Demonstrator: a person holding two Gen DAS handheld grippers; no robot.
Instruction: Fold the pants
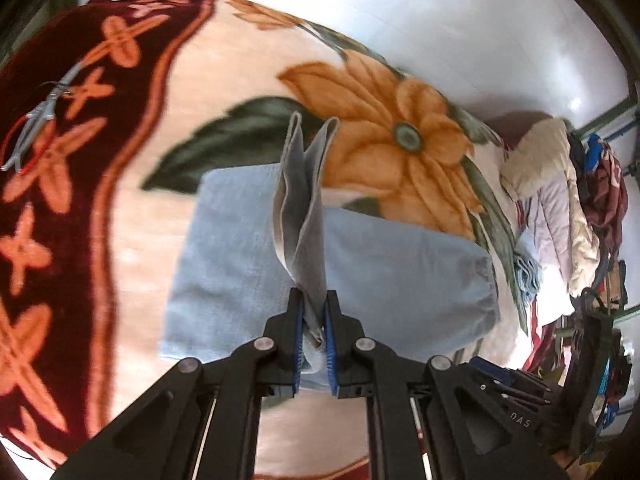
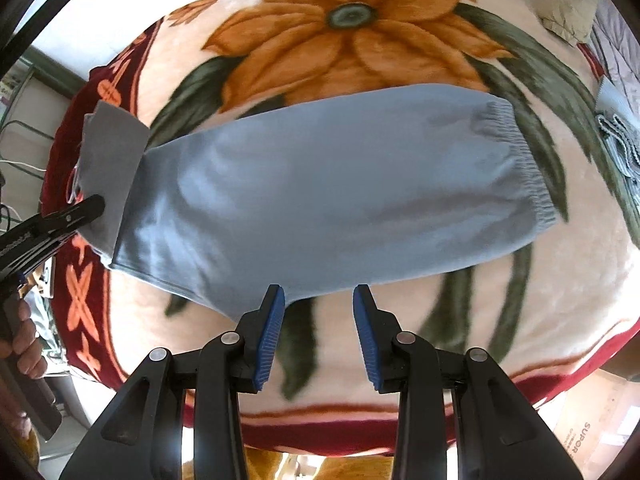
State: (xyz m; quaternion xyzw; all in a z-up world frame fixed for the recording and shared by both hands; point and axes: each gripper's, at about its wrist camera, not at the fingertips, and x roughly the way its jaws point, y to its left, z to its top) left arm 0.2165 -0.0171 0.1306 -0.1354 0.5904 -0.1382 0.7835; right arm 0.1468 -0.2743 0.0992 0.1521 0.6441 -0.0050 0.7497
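Note:
Light blue pants lie flat and folded lengthwise on a floral blanket, elastic waistband to the right. My left gripper is shut on the grey-blue leg cuffs and holds them lifted above the pants. It shows in the right wrist view at the left end, pinching the cuffs. My right gripper is open and empty, hovering just in front of the pants' near edge.
The blanket has a dark red border. A grey hanger lies on it at the far left. A heap of clothes sits at the right. A cardboard box stands below the bed edge.

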